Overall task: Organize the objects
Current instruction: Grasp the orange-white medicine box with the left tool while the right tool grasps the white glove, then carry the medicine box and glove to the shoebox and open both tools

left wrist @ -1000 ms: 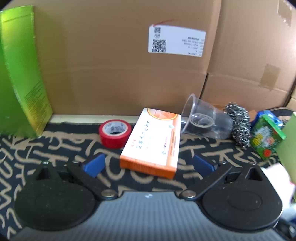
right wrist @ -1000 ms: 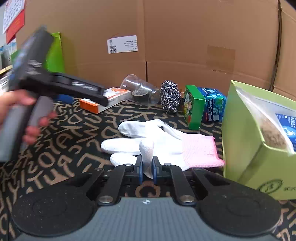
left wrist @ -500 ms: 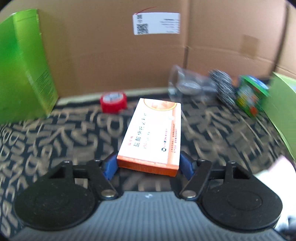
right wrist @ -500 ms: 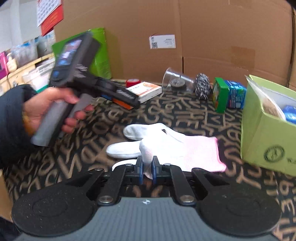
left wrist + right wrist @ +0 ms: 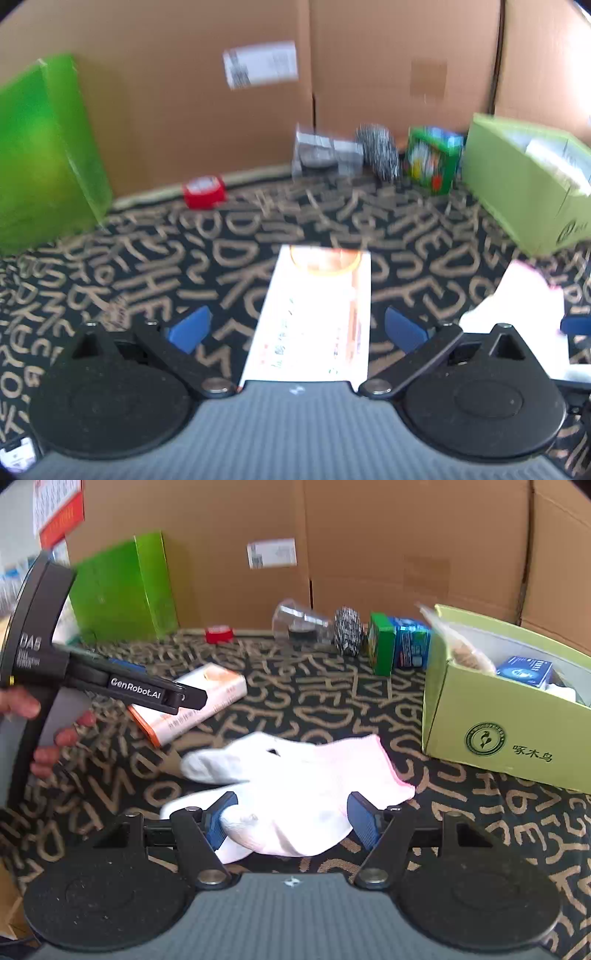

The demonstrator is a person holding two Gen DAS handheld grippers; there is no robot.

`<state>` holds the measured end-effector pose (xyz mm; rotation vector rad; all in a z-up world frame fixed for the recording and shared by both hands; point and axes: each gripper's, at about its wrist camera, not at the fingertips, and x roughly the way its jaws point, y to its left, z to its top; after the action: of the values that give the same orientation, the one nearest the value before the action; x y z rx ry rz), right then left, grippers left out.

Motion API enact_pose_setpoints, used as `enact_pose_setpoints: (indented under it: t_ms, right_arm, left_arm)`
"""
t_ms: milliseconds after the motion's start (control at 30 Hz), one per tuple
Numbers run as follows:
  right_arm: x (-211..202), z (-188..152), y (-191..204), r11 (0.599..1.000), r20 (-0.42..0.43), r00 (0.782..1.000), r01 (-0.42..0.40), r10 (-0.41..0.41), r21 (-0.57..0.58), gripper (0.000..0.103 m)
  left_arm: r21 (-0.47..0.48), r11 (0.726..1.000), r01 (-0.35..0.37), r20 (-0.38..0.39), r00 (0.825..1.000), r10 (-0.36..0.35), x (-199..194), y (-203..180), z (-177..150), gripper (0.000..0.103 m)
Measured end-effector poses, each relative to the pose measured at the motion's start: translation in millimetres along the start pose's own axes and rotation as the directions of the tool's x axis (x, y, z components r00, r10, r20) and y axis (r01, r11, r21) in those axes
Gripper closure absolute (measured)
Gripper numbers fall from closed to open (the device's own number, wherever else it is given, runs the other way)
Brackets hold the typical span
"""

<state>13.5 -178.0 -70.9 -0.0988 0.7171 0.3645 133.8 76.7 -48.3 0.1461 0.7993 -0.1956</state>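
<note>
An orange and white box (image 5: 314, 314) lies on the patterned cloth between the jaws of my left gripper (image 5: 295, 328). Those jaws are opening and stand wide, their blue pads (image 5: 188, 328) clear of the box's sides. In the right wrist view the same box (image 5: 207, 698) lies left of centre, under the left gripper held by a hand (image 5: 59, 738). A white glove with a pink cuff (image 5: 295, 775) lies crumpled between the jaws of my right gripper (image 5: 291, 819). These jaws are opening too, and no longer pinch the glove.
An open light green carton (image 5: 498, 716) with packets stands at the right. Along the cardboard wall (image 5: 369, 535) are a tall green box (image 5: 122, 587), a red tape roll (image 5: 219, 634), a tipped clear cup (image 5: 299, 622), a steel scourer (image 5: 347, 629) and a green-blue packet (image 5: 399, 644).
My left gripper closed on the box, drew it away from the wall, then opened wide. My right gripper, shut on a glove finger before, has opened with the glove bunched between its jaws.
</note>
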Motion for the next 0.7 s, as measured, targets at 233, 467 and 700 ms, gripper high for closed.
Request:
enact_pose_setpoints:
  t_ms: [233, 467, 700]
  right_arm:
    - [18, -4, 1, 0.999, 0.029, 0.999, 0.028, -0.027, -0.017, 0.031]
    - [13, -3, 22, 0.993, 0.050, 0.998, -0.032, 0.038, -0.113, 0.094]
    - [-10, 1, 17, 0.994, 0.099, 0.991, -0.087, 0.093, -0.060, 0.096]
  left_arm:
    - [-0.036, 0.999, 0.010, -0.037, 0.999, -0.011, 20, 5, -5, 0.006]
    - [-0.024, 0.999, 0.034, -0.036, 0.999, -0.035, 17, 1, -4, 0.013]
    - [-0.064, 0.991, 0.119, -0.040, 0.992, -0.121, 0, 1, -4, 0.037]
